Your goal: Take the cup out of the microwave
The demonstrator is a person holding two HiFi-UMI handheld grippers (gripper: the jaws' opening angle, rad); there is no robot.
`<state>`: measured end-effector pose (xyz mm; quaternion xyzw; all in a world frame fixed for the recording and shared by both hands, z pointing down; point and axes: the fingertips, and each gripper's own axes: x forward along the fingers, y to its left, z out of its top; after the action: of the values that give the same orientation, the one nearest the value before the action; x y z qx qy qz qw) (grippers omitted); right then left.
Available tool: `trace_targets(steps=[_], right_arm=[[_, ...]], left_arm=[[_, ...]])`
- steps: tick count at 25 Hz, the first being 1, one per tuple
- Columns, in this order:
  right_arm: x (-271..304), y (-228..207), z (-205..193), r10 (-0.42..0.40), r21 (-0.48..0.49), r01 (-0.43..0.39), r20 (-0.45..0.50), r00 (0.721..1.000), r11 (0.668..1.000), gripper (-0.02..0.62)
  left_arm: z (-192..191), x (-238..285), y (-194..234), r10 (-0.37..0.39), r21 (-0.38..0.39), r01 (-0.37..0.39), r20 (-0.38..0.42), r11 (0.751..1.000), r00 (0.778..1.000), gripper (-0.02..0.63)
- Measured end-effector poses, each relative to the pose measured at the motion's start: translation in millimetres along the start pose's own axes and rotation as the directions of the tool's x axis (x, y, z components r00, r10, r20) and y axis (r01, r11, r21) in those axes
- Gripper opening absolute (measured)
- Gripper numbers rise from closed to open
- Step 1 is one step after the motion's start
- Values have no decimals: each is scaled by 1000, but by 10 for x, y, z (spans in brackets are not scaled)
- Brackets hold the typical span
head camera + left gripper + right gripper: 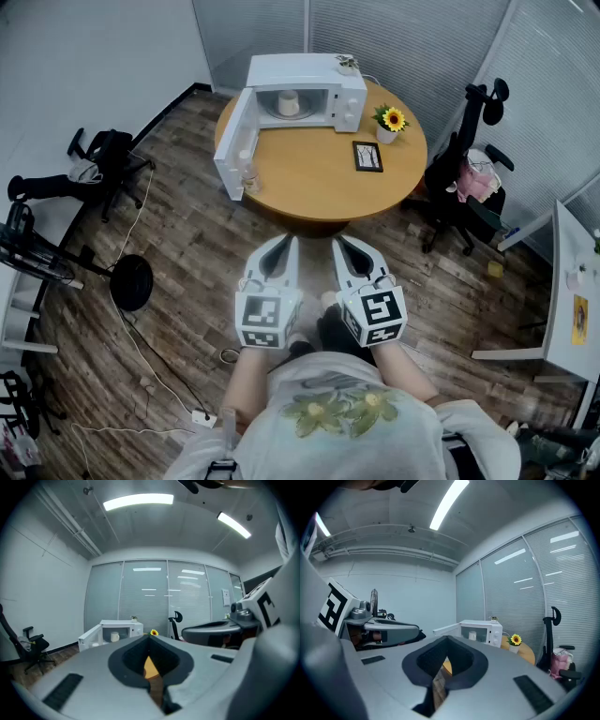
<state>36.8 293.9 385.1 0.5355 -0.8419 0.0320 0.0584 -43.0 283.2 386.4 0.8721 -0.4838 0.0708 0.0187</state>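
- The task stood at its approach step: the cup (288,103) sat inside the microwave (309,67), whose door (234,141) hung wide open to the left, so no opening step seemed needed.
- The left gripper (292,242) and right gripper (339,242) were held level near the person's body, well short of the table (319,183). Each had its jaws pressed together on nothing.
- Next, one gripper would need to spread, enter the cavity and close round the cup.
- The floor ahead looked open. A sunflower pot (390,122) and a picture frame (367,156) stood right of the microwave.
- A small clear item (249,178), possibly a glass, sat by the door's edge and could be knocked.
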Motion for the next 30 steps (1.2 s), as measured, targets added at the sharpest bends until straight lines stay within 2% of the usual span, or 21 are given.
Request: trace_targets(steps=[9, 18, 19, 21, 23, 30], right_arm=[[77, 132, -57, 39, 16, -39, -25, 999, 999, 17], [210, 56, -134, 33, 35, -32, -48, 998, 999, 20], [240, 32, -158, 36, 39, -34, -57, 998, 999, 37], [320, -20, -220, 50, 59, -45, -88, 995, 997, 164], [421, -78, -263, 64, 78, -55, -112, 992, 995, 218], [812, -404, -242, 47, 100, -35, -117, 992, 994, 253]], left_arm=[[-18, -37, 14, -10, 1, 10, -4, 1000, 1000, 3], [-136, 89, 63, -29, -15, 28, -34, 999, 999, 3], [-154, 118, 64, -36, -19, 35, -38, 999, 999, 3], [-175, 189, 74, -52, -29, 51, -44, 998, 998, 3], [-175, 272, 121, -59, -34, 58, -47, 998, 997, 3], [-187, 641, 353, -55, -40, 53, -59, 998, 997, 3]])
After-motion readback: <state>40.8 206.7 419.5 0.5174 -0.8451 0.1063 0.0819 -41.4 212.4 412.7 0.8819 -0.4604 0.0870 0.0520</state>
